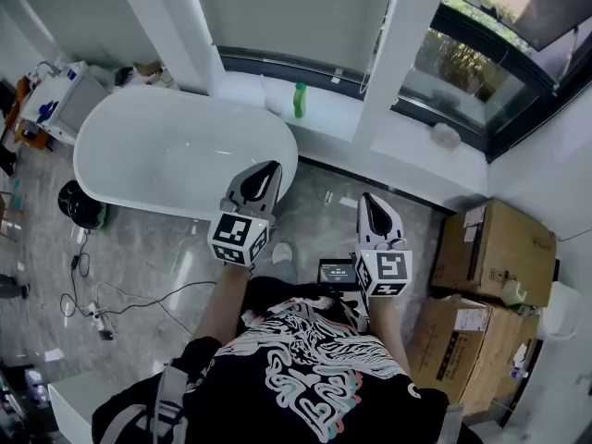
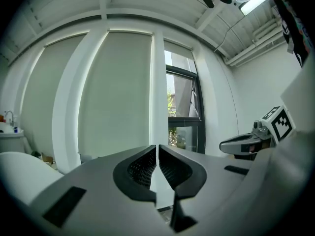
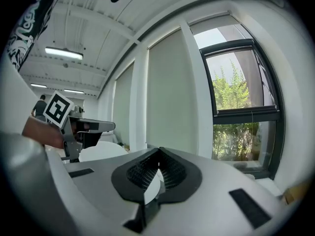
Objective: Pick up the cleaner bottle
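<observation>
The cleaner bottle [image 1: 299, 100] is small and green and stands upright on the white window ledge beyond the bathtub. In the head view my left gripper [image 1: 271, 167] is held over the tub's near right rim, well short of the bottle, pointing roughly level toward the ledge. Its jaws [image 2: 157, 147] are shut with nothing between them. To its right, over the floor, my right gripper [image 1: 366, 199] is also far from the bottle. Its jaws [image 3: 158, 152] meet at the tips and hold nothing. The bottle does not show in either gripper view.
A white oval bathtub [image 1: 111, 146] fills the left of the room. Cardboard boxes [image 1: 495, 248] are stacked at the right wall. Cables and a power strip [image 1: 92, 313] lie on the marble floor at the left. A white pillar [image 1: 402, 54] rises right of the bottle.
</observation>
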Available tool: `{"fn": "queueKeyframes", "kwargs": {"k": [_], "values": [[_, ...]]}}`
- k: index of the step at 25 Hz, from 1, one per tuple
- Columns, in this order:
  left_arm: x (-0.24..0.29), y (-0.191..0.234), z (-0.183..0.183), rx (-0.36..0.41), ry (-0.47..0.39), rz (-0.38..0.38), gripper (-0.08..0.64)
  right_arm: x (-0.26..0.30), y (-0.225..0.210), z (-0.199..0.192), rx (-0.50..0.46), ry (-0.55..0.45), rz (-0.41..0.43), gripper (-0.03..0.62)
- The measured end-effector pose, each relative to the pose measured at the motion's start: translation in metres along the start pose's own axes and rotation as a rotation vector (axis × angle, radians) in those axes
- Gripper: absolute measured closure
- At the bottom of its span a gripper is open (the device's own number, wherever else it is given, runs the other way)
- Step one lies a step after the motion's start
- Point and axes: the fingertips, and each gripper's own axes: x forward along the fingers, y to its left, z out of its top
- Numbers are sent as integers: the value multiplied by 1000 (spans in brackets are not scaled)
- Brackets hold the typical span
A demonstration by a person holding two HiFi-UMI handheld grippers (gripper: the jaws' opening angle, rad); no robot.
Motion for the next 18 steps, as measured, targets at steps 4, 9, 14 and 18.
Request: {"fn": "queueKeyframes", "kwargs": {"k": [4, 9, 14, 18], "values": [[8, 11, -7, -16, 17, 18, 529, 11, -3, -4, 15, 5, 14, 565], [23, 32, -15, -41, 23, 41, 529, 36, -7, -7, 6, 20, 20, 565], [58, 61, -20, -47, 22, 65, 529, 74, -18, -7, 1, 31, 22, 565], [99, 89, -16, -31, 29, 62, 529, 119, -31, 2, 5, 30, 20, 565]]}}
